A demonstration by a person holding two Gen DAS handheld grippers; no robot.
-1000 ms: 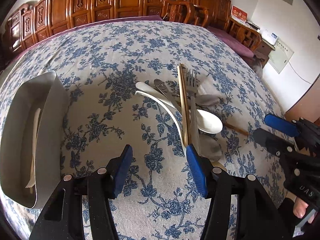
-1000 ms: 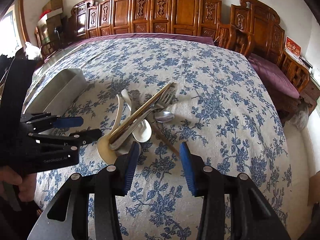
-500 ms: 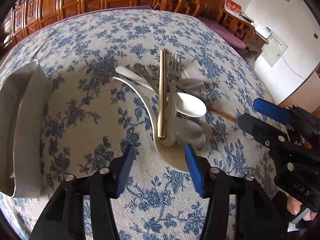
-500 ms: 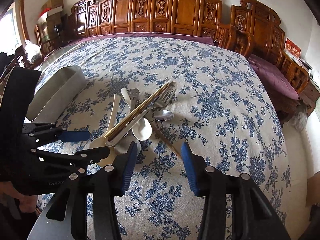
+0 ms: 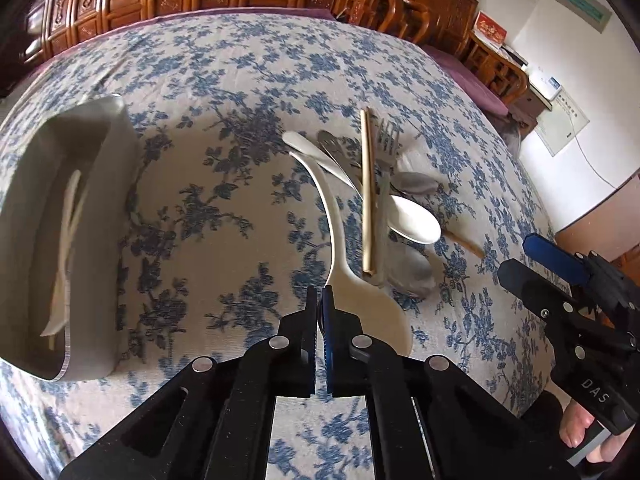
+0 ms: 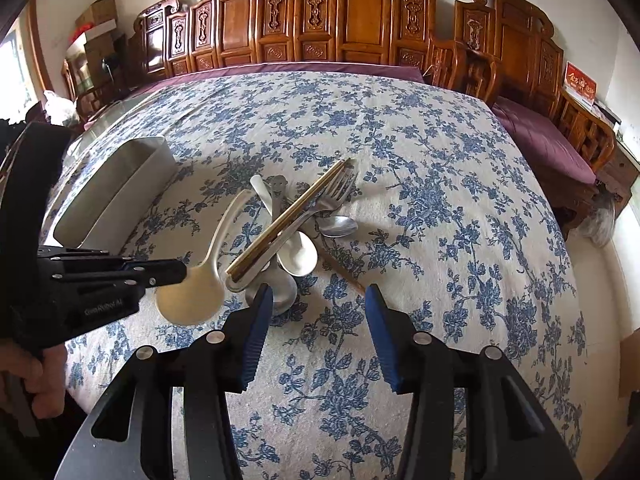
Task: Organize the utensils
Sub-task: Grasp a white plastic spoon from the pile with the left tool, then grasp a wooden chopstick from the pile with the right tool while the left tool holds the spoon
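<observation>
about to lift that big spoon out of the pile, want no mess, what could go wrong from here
The left gripper has just closed on only the bowl rim of the big spoon, so it may slip or swing. Its handle lies close beside the chopsticks and fork; whether it touches them is unclear, but a lift might drag or scatter them.

Domestic room, a home: carved wooden chairs [image 6: 360, 32] ring the worktop [image 6: 420, 160] at twelve o'clock (blue floral cloth), stacked cardboard boxes [image 6: 96, 24] at ten o'clock.
</observation>
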